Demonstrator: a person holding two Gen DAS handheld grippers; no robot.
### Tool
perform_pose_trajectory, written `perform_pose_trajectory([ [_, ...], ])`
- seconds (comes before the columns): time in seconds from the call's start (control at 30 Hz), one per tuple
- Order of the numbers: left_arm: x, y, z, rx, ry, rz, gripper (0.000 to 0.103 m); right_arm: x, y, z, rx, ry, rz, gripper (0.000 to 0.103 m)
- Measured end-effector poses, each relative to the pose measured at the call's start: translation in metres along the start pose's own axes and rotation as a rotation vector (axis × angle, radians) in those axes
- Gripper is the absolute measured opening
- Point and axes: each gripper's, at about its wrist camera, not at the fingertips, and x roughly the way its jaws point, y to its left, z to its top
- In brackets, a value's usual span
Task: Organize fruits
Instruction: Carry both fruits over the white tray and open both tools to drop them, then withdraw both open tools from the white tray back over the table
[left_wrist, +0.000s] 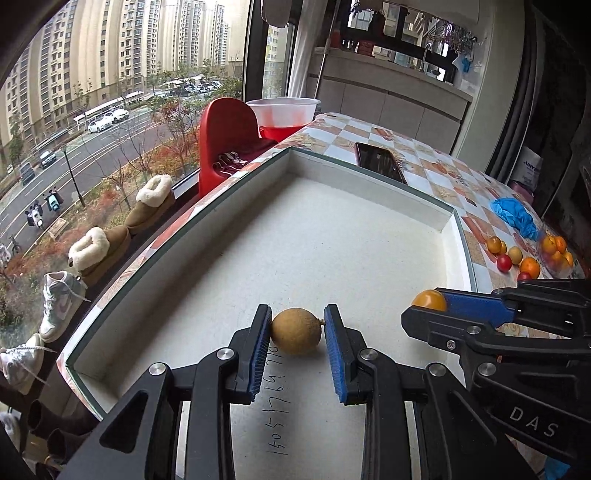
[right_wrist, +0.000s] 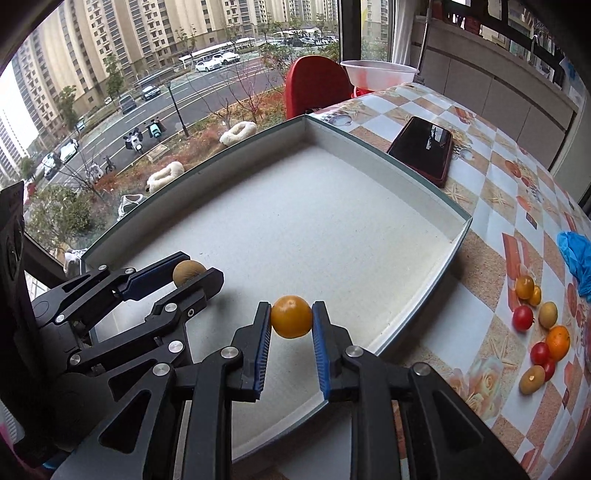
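My left gripper (left_wrist: 297, 331) is shut on a round brown fruit (left_wrist: 296, 331), held just above the floor of a shallow white tray (left_wrist: 369, 162) near its front. My right gripper (right_wrist: 291, 316) is shut on a small orange-yellow fruit (right_wrist: 291, 316) over the tray's front right part. In the left wrist view the right gripper (left_wrist: 424, 306) comes in from the right with that orange-yellow fruit (left_wrist: 429, 300) at its tip. The right wrist view shows the left gripper (right_wrist: 195, 275) at the left with the brown fruit (right_wrist: 187, 270). Several loose fruits (right_wrist: 539, 332), red, orange and yellowish, lie on the tablecloth right of the tray.
A black phone (right_wrist: 423, 149) lies on the checked tablecloth (right_wrist: 498, 177) beyond the tray's far right corner. A blue glove (left_wrist: 515, 216) is crumpled near the loose fruits. A red chair (left_wrist: 225, 133) and a white basin (left_wrist: 282, 109) stand behind the table by the window.
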Motion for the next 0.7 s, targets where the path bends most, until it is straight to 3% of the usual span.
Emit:
perform_pose_trajectory([
  [0.17, 0.0, -0.001, -0.002, 0.003, 0.001, 0.012, 0.031, 0.001, -0.001, -0.001, 0.0, 0.012, 0.008, 0.027],
  [0.3, 0.002, -0.002, -0.002, -0.001, 0.013, 0.031, 0.033, -0.001, -0.009, 0.0, 0.024, -0.001, -0.022, 0.04],
  [0.43, -0.003, 0.003, -0.001, -0.055, -0.005, 0.079, 0.068, -0.014, -0.03, -0.001, 0.108, -0.041, 0.009, 0.059],
  [0.5, -0.005, 0.004, -0.001, -0.067, -0.011, 0.068, 0.078, -0.023, -0.037, -0.001, 0.141, -0.076, 0.012, 0.09],
  [0.53, -0.005, 0.004, 0.0, -0.067, -0.01, 0.061, 0.083, -0.027, -0.041, -0.001, 0.158, -0.093, -0.008, 0.093],
  [0.63, -0.008, -0.004, -0.001, -0.035, -0.008, 0.072, 0.084, -0.041, -0.054, -0.007, 0.2, -0.145, -0.024, 0.095],
  [0.7, -0.01, -0.01, -0.001, -0.017, -0.004, 0.073, 0.084, -0.047, -0.065, -0.012, 0.228, -0.158, -0.041, 0.103],
])
